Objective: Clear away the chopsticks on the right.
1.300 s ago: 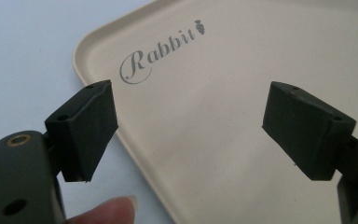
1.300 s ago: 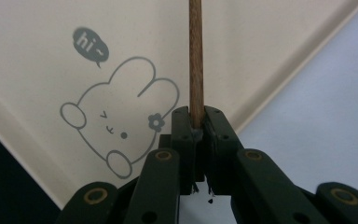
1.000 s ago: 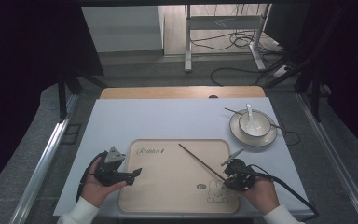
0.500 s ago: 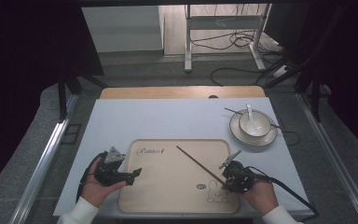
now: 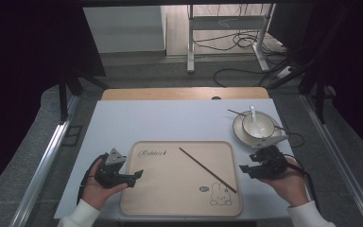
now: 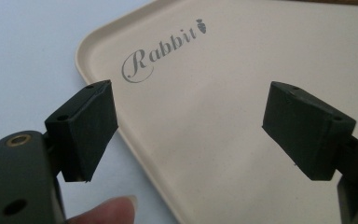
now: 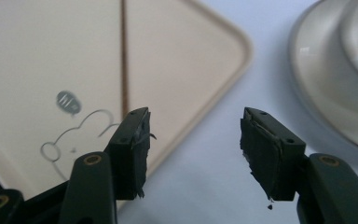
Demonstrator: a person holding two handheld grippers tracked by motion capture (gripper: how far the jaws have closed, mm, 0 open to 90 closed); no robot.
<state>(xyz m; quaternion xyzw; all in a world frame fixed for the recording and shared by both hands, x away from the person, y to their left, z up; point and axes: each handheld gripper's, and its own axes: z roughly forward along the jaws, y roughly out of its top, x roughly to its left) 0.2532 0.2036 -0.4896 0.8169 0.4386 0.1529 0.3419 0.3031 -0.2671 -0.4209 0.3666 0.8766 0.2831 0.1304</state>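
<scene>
High view: chopstick [image 5: 208, 170] lies on tray [image 5: 170, 203], apparently flat.

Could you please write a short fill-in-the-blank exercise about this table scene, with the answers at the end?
1. The thin dark chopstick lies on the beige rectangular ____, which has a rabbit drawing.
2. The white spoon stands in the white ____ on the saucer.
3. The left gripper has its jaws ____, with nothing between them.
4. The right gripper hovers beside the tray's ____ edge in the high view.

Missing words: tray; bowl; open; right
</scene>
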